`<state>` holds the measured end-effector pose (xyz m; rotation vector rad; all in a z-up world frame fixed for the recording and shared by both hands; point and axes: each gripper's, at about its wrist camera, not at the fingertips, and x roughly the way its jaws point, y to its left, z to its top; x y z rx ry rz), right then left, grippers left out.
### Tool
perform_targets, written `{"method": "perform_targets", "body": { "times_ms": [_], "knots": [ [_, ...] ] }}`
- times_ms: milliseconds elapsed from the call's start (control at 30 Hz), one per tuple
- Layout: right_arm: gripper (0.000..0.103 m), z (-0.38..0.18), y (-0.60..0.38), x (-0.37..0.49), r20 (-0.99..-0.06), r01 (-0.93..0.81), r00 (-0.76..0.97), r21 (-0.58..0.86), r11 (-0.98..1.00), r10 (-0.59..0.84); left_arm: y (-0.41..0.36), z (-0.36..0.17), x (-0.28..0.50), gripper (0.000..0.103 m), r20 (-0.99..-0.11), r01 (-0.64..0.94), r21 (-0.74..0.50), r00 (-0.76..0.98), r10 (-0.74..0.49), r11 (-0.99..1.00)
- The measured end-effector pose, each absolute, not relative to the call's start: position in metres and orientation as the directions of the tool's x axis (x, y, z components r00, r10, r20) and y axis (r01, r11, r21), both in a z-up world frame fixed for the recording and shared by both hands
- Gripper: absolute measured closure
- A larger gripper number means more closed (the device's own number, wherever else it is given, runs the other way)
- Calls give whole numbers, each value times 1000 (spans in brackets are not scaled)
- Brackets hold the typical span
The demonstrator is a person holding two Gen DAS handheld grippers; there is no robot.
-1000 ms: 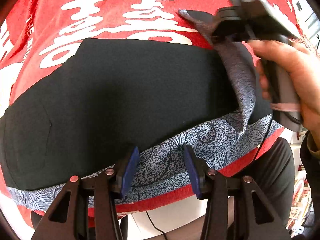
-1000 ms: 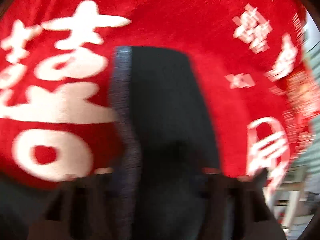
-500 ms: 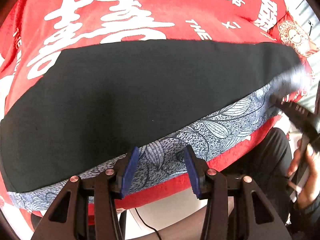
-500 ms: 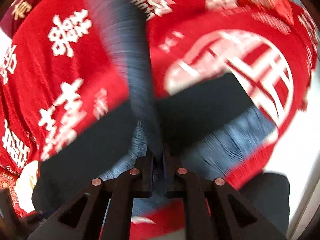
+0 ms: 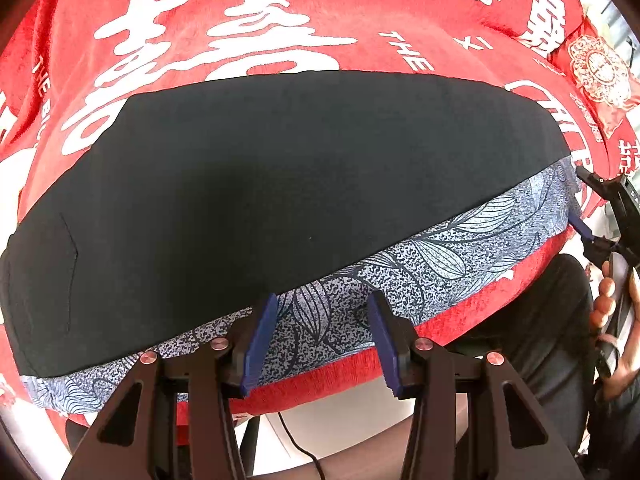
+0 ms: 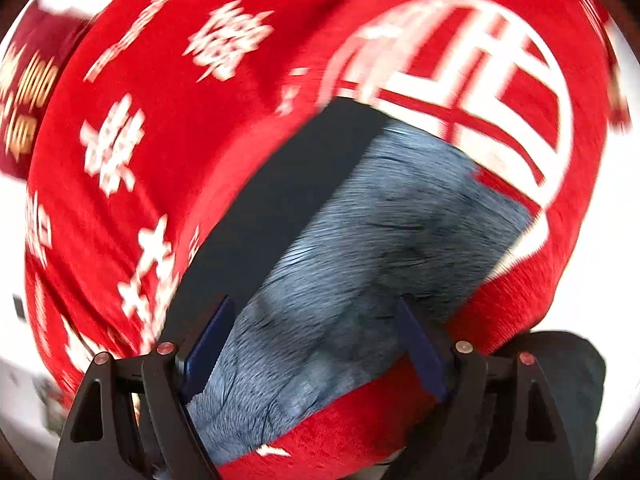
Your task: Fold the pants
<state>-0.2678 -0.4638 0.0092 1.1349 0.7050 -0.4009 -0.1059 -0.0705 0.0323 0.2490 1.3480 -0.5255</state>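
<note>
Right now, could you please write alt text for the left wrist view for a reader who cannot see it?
Black pants with a blue leaf-patterned strip along the near edge lie flat on a red cloth printed with white characters. The left gripper hovers over that strip, jaws apart, holding nothing. At the right edge, a hand holds the right gripper, its jaws opening at the pants' end.

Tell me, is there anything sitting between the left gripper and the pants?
Nothing visible does. The left gripper hangs with fingers apart directly over the patterned strip of the pants, which lie flat on the red blanket.
</note>
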Motion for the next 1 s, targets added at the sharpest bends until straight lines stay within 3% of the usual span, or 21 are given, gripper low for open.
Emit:
{"method": "perform_targets", "body": {
  "times_ms": [167,200,267,333,567,767,933,1000],
  "knots": [
    [19,14,-467,-268,-668,595,744,672,441,13,-74,32,-107,54,-970,500,-112,131,-203,859],
    [28,17,-465,-264,-674,593,739,655,470,6,-75,32,-107,54,-971,501,-109,133,-201,858],
    [75,15,-469,-258,-707,609,707,625,488,23,-79,32,-107,54,-970,503,-106,136,-199,858],
    [97,17,-474,-258,-706,607,707,637,474,43,-80,34,-109,54,-969,509,-106,139,-203,854],
    [97,70,-440,-281,-697,621,707,532,576,-119,-78,42,-115,54,-966,528,-87,164,-201,845],
    [97,30,-433,-290,-812,751,565,432,499,-148,-69,33,-110,54,-971,504,-98,140,-193,858],
    [97,39,-429,-291,-806,758,550,372,537,-219,-57,46,-108,54,-963,496,-101,168,-209,863],
    [95,29,-429,-282,-848,777,488,312,547,-208,-57,42,-105,54,-965,493,-86,175,-195,866]
  ]
}}
